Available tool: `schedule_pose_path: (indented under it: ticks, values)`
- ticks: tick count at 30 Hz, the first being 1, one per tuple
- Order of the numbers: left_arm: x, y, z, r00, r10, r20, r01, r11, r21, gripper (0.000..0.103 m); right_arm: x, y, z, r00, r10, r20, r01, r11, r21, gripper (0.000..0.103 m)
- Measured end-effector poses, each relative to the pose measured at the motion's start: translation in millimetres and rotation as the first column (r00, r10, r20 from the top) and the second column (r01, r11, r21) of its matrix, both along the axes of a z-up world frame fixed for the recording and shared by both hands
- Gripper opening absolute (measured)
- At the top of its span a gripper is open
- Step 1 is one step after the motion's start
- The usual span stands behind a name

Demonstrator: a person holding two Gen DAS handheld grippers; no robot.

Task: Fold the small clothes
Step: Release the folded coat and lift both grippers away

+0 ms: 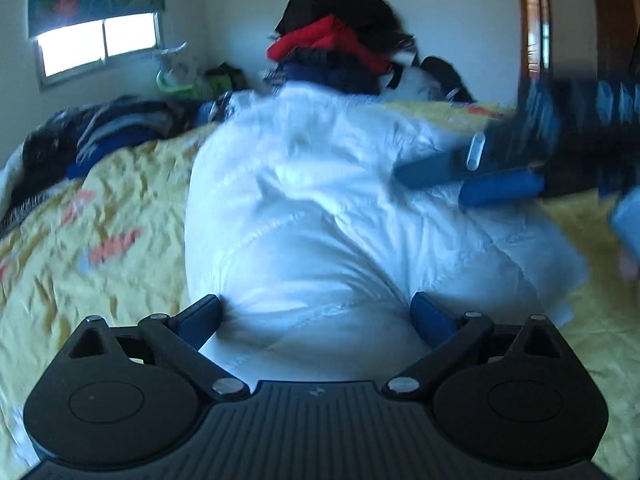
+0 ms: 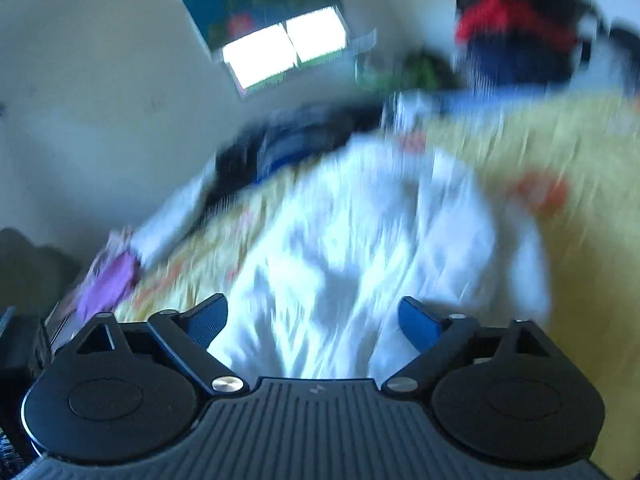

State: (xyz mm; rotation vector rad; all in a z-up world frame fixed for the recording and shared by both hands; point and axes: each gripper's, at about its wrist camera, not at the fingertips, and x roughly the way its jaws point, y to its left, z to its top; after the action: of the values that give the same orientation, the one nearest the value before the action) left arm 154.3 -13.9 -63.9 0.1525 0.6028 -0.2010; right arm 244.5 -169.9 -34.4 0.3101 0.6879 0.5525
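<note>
On the yellow floral bedspread (image 1: 120, 216) the puffy white quilted jacket (image 1: 320, 208) lies bundled mid-fold, freed so it can settle, with left gripper (image 1: 316, 316) and right gripper (image 2: 312, 320) both spread, grasping nothing.

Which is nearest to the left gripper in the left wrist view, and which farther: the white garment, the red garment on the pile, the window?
1. White garment: directly ahead of the left gripper, on the yellow bedspread.
2. Red garment: behind it, on the pile by the wall.
3. Window: upper left, on the far wall.
</note>
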Motion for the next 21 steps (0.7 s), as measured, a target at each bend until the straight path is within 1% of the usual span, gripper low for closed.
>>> schedule_pose_path:
  ticks: [1, 2, 3, 6, 7, 8, 10, 11, 12, 14, 15, 16, 17, 19, 21]
  values:
    - [3, 0, -3, 1.000, 0.006, -0.015, -0.006, 1.000, 0.004, 0.102, 0, 1, -8, 1.000, -0.006, -0.005, 0.006, 1.000, -0.017, 0.089]
    - [7, 0, -5, 0.999, 0.008, -0.031, -0.007, 1.000, 0.003, 0.103, 1, 0, -15, 1.000, -0.009, -0.012, 0.009, 1.000, -0.007, 0.089]
    - [9, 1, -8, 0.999, 0.012, -0.041, -0.012, 1.000, 0.002, 0.103, 4, -5, -19, 0.999, -0.018, -0.028, 0.019, 1.000, 0.024, 0.088]
    - [7, 8, -6, 0.998, 0.030, -0.057, -0.031, 0.999, -0.017, 0.103, 3, -15, -13, 0.995, -0.058, -0.075, 0.064, 0.995, 0.081, 0.084]
    - [2, 11, 0, 0.997, 0.046, -0.061, -0.048, 0.998, -0.031, 0.102, -1, -17, -6, 0.994, -0.074, -0.076, 0.080, 0.993, 0.083, 0.086]
    - [-3, 15, 5, 0.996, 0.061, -0.066, -0.065, 0.997, -0.052, 0.102, -14, -16, 6, 0.995, -0.087, -0.051, 0.091, 0.993, 0.076, 0.086]
    - [-16, 23, 19, 0.992, 0.091, -0.083, -0.099, 0.991, -0.085, 0.102, -39, -16, 26, 0.994, -0.102, 0.033, 0.101, 0.994, 0.041, 0.094]
    - [-24, 27, 26, 0.990, 0.113, -0.089, -0.122, 0.988, -0.098, 0.102, -61, -17, 36, 0.990, -0.118, 0.082, 0.117, 0.993, 0.019, 0.098]
    - [-33, 32, 32, 0.986, 0.141, -0.085, -0.150, 0.982, -0.118, 0.102, -79, -19, 40, 0.985, -0.129, 0.115, 0.130, 0.992, 0.002, 0.103]
    - [-55, 37, 37, 0.979, 0.194, -0.062, -0.201, 0.970, -0.138, 0.102, -107, -21, 39, 0.978, -0.142, 0.154, 0.150, 0.988, -0.042, 0.102]
    - [-64, 37, 36, 0.975, 0.216, -0.051, -0.221, 0.967, -0.128, 0.102, -119, -22, 35, 0.975, -0.150, 0.161, 0.162, 0.985, -0.063, 0.103]
    - [-72, 35, 33, 0.971, 0.234, -0.044, -0.237, 0.965, -0.111, 0.102, -131, -22, 29, 0.973, -0.169, 0.157, 0.184, 0.980, -0.081, 0.103]
    - [-77, 34, 29, 0.969, 0.242, -0.045, -0.246, 0.965, -0.094, 0.102, -141, -22, 21, 0.971, -0.198, 0.134, 0.212, 0.972, -0.099, 0.103]
    - [-83, 29, 20, 0.969, 0.239, -0.070, -0.244, 0.967, -0.074, 0.102, -149, -21, 5, 0.966, -0.251, 0.061, 0.257, 0.958, -0.127, 0.103]
    - [-88, 24, 13, 0.969, 0.226, -0.102, -0.233, 0.970, -0.063, 0.102, -147, -19, -7, 0.955, -0.295, -0.019, 0.289, 0.945, -0.152, 0.102]
